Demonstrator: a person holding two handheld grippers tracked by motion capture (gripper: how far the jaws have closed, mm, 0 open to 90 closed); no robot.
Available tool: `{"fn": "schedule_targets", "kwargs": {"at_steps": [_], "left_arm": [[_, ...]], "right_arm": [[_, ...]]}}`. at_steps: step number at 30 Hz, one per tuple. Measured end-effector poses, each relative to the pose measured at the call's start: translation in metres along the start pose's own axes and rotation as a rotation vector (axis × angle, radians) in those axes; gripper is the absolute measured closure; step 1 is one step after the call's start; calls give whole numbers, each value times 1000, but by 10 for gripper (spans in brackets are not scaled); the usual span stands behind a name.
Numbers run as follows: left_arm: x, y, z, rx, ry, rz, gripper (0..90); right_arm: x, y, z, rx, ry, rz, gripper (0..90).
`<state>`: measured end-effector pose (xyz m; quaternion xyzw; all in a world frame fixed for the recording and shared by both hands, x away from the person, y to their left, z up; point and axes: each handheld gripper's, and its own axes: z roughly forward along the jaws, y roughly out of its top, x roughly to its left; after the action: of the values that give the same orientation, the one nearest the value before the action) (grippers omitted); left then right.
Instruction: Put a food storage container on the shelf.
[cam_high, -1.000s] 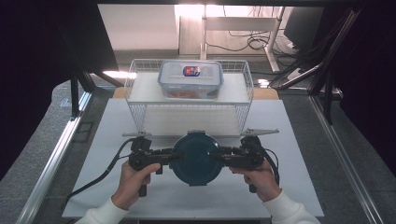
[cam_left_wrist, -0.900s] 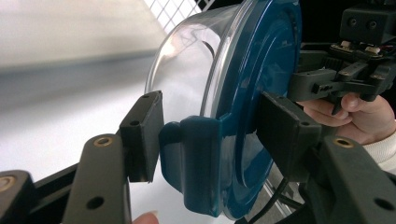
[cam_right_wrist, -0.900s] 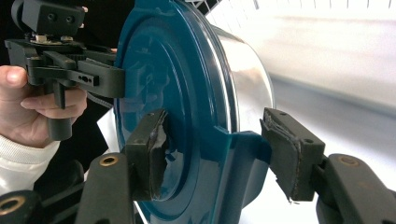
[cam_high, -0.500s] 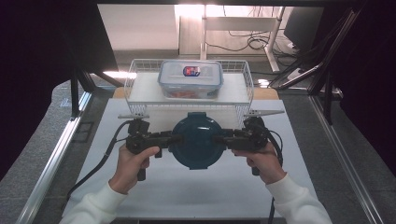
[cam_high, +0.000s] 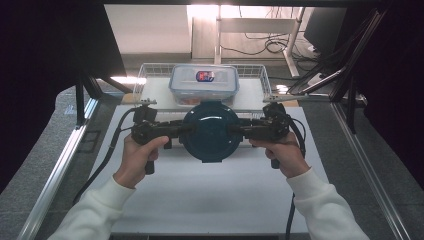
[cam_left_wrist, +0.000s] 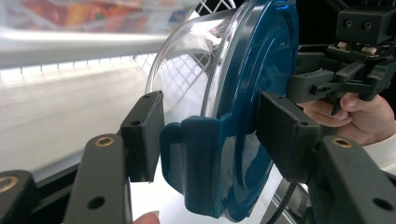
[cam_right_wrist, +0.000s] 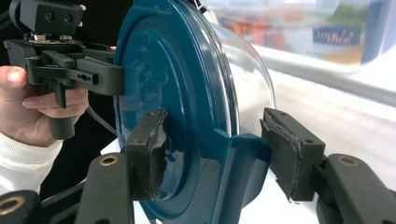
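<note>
A round clear bowl with a teal lid hangs between the two grippers, held off the white table, just in front of the wire basket that holds a rectangular lidded box. The left gripper pinches the lid's clip tab, one pad on the glass side and the other on the lid's top. The right gripper straddles the opposite tab with one pad against the lid's top, while its other pad stands slightly off the bowl.
</note>
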<state>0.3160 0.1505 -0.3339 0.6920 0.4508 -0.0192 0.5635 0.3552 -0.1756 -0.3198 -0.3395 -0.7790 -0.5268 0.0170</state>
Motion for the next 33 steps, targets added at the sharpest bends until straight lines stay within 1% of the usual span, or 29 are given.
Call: {"fn": "schedule_targets", "kwargs": {"at_steps": [2, 6, 7, 9, 10, 11, 12, 13, 14, 15, 16, 17, 18, 19, 22, 23, 25, 26, 27, 28, 29, 30, 32, 33], "left_arm": [[-1, 8, -3, -7, 4, 3, 424], [-2, 17, -7, -15, 10, 13, 424], [-3, 19, -7, -21, 10, 8, 424], [-3, 26, -9, -21, 11, 12, 424], [-3, 30, -10, -26, 12, 11, 424], [-3, 33, -11, -28, 14, 13, 424], [-3, 41, -12, -26, 16, 18, 423], [-2, 45, -13, -29, 16, 14, 424], [-2, 45, -13, -29, 16, 14, 424], [-2, 49, -14, -28, 15, 16, 424], [-1, 57, -15, -31, 11, 11, 424], [-1, 57, -15, -31, 11, 11, 424], [0, 61, -16, -31, 11, 16, 424], [0, 65, -17, -34, 11, 16, 424], [2, 76, -19, -37, 12, 18, 424], [2, 84, -20, -36, 13, 19, 424], [3, 92, -22, -40, 13, 18, 423], [3, 92, -22, -40, 13, 18, 423], [4, 99, -24, -46, 13, 24, 423], [4, 99, -24, -46, 13, 24, 422], [5, 103, -25, -52, 13, 23, 422], [6, 107, -26, -56, 13, 24, 422], [7, 114, -27, -57, 11, 21, 423], [9, 120, -26, -57, 9, 17, 423]], "right_arm": [[0, 9, 0, -2, 2, -3, 418], [1, 18, 0, -6, 6, -10, 418], [2, 21, 0, -6, 6, -13, 418], [2, 28, 0, -5, 8, -11, 418], [1, 35, 0, -9, 10, -9, 418], [1, 35, 0, -9, 10, -9, 418], [1, 41, 0, -11, 11, -5, 419], [1, 45, 1, -11, 12, -3, 419], [1, 45, 1, -11, 12, -3, 419], [1, 53, 1, -13, 10, -3, 418], [1, 57, 1, -14, 9, -4, 419], [1, 57, 1, -14, 9, -4, 419], [2, 66, 1, -15, 8, -5, 419], [2, 66, 1, -15, 8, -5, 419], [0, 79, 2, -13, 8, -9, 419], [0, 87, 3, -9, 9, -10, 418], [0, 95, 3, -9, 7, -10, 419], [0, 95, 3, -9, 7, -10, 419], [0, 103, 4, -12, 6, -14, 419], [0, 103, 4, -12, 6, -14, 419], [0, 111, 6, -18, 5, -9, 419], [0, 111, 6, -18, 5, -9, 419], [-1, 119, 7, -13, 7, -10, 419], [-2, 127, 7, -8, 4, -14, 419]]}}
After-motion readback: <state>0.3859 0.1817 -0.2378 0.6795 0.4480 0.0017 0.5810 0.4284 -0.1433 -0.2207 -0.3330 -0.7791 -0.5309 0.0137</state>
